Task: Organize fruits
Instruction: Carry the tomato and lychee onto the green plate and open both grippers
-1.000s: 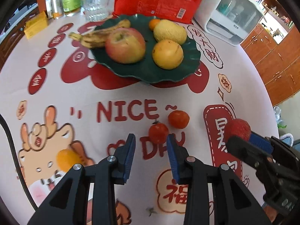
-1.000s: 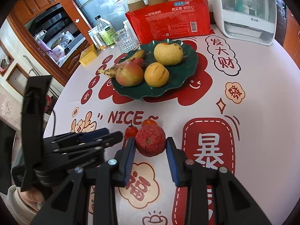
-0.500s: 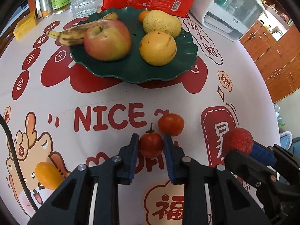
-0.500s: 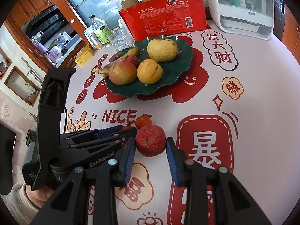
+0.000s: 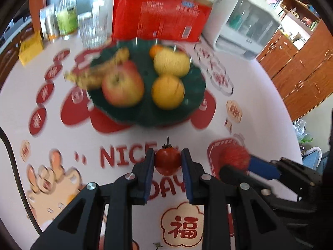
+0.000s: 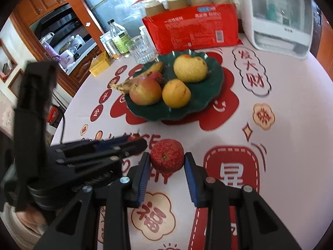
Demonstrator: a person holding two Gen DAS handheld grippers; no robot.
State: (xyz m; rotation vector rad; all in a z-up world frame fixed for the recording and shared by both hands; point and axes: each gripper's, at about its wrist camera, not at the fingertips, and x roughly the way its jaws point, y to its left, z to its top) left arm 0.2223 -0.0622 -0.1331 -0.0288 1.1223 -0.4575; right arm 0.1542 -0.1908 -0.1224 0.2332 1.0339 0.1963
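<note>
Left gripper (image 5: 167, 163) is clamped on the tomato (image 5: 167, 160); the plate (image 5: 194, 98) lies straight ahead, beyond it. Right gripper (image 6: 167, 162) grips the red fruit (image 6: 167, 155) just beside, w/ same plate ahead.

Left hand-held gripper (image 5: 167, 163) clamped, right hand-held gripper (image 6: 167, 162) clamped

A round table (image 6: 291, 129) in a red-printed cloth bears a green plate (image 6: 212, 102), glass (image 6: 141, 49), bottle (image 6: 119, 39) and red packet (image 6: 193, 32).

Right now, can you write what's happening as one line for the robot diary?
left gripper: shut on cherry tomato | right gripper: shut on red fruit | green plate: holds apple, banana, other fruit
</note>
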